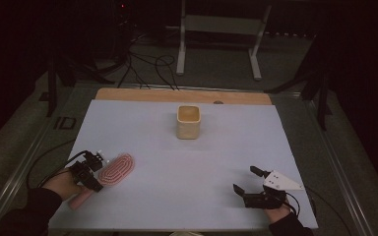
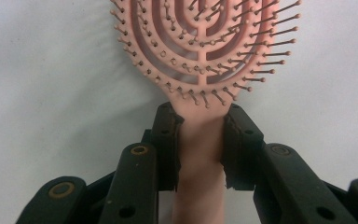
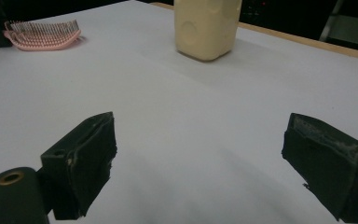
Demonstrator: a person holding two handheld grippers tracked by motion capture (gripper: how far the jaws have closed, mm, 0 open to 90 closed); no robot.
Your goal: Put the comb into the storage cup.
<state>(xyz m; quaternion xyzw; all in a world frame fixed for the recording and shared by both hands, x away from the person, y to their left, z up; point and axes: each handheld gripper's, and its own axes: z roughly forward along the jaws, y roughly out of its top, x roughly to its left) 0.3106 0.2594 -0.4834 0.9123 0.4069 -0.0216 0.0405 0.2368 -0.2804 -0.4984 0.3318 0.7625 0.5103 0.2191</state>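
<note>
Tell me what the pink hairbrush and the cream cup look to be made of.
Pink hairbrush: looks like moulded plastic with a matte finish, given the one-piece vented head, thin ball-tipped bristles and smooth handle.
Cream cup: probably plastic or silicone, though glazed ceramic can't be ruled out; it is opaque and smooth, with rounded corners and shallow round dimples on its side.

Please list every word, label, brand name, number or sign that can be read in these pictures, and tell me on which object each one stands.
There is none to read. The pink hairbrush, the cream cup, the white table cover and both black grippers carry no visible writing. The small red light in the dark background is only a glow, not a readable sign.
</note>
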